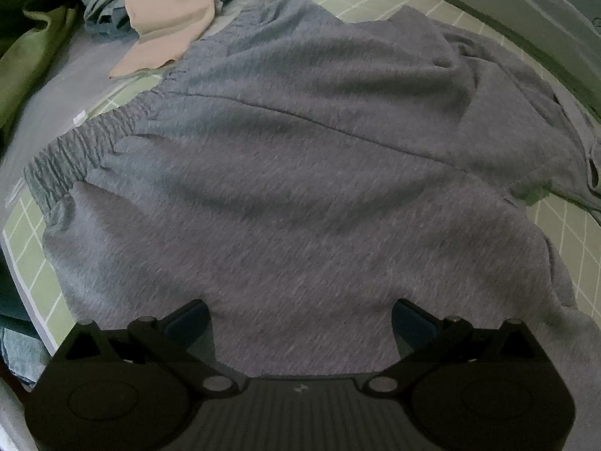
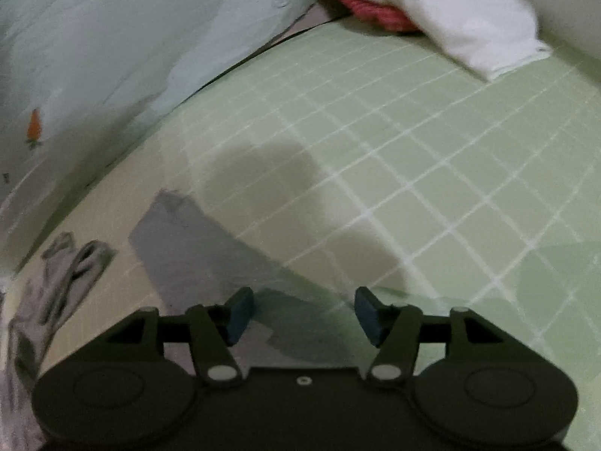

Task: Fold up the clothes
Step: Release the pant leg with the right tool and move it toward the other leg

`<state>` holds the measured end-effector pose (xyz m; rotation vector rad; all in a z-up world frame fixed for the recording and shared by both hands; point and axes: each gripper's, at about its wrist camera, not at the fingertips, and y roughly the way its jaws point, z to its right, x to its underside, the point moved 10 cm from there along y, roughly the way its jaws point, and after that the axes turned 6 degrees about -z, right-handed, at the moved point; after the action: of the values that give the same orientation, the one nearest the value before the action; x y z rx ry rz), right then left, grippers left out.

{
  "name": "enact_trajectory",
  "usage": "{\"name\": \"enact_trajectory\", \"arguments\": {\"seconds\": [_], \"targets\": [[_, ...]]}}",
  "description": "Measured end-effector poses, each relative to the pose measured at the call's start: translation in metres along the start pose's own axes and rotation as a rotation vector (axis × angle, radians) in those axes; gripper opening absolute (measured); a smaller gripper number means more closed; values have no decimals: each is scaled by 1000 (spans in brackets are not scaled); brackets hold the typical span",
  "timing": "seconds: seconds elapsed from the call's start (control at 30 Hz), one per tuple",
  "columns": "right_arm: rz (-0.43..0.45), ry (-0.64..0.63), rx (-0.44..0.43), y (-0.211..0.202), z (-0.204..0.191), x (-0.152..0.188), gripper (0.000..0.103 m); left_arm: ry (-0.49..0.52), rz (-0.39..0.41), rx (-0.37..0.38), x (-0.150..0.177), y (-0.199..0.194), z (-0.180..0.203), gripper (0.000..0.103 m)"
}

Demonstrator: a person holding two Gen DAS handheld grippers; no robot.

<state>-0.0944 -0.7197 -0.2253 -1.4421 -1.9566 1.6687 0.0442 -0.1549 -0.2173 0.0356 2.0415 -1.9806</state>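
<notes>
Item: grey shorts [image 1: 300, 158], spread flat on the bed [image 2: 432, 158], elastic waistband toward the bed's left edge, long axis running left to right.
Left hand-held gripper [image 1: 300, 323]: directly over the near hem, jaws wide, nothing between them; the nearer of the two.
Right hand-held gripper [image 2: 304, 315]: jaws parted, empty, above a grey leg corner [image 2: 195, 248] at the right end.
Containers: none seen.
Unfolded pile [image 1: 157, 11]: far-left corner.
</notes>
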Motion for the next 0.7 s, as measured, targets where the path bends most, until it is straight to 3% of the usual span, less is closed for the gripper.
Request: {"name": "enact_trajectory", "arguments": {"seconds": [0.07, 0.1, 0.13, 0.27, 0.4, 0.53, 0.67, 0.7], "targets": [[-9, -40, 0, 3, -8, 2, 42, 1, 13, 0, 1, -1, 1, 103], [-22, -77, -2, 5, -13, 4, 13, -5, 21, 2, 1, -1, 0, 103], [-31, -108, 5, 7, -17, 5, 5, -2, 27, 3, 2, -1, 1, 103], [31, -260, 44, -13, -43, 6, 4, 16, 26, 4, 3, -2, -2, 103], [90, -469, -8, -37, -99, 23, 4, -7, 17, -9, 8, -7, -15, 103], [39, -702, -82, -37, -162, 80, 4, 3, 24, 9, 16, -18, -25, 103], [-53, -786, -78, -22, -185, 138, 7, 61, 40, 13, 20, -28, -35, 103], [-50, -790, -77, -26, -186, 144, 14, 77, 45, 7, 20, -30, -38, 103]]}}
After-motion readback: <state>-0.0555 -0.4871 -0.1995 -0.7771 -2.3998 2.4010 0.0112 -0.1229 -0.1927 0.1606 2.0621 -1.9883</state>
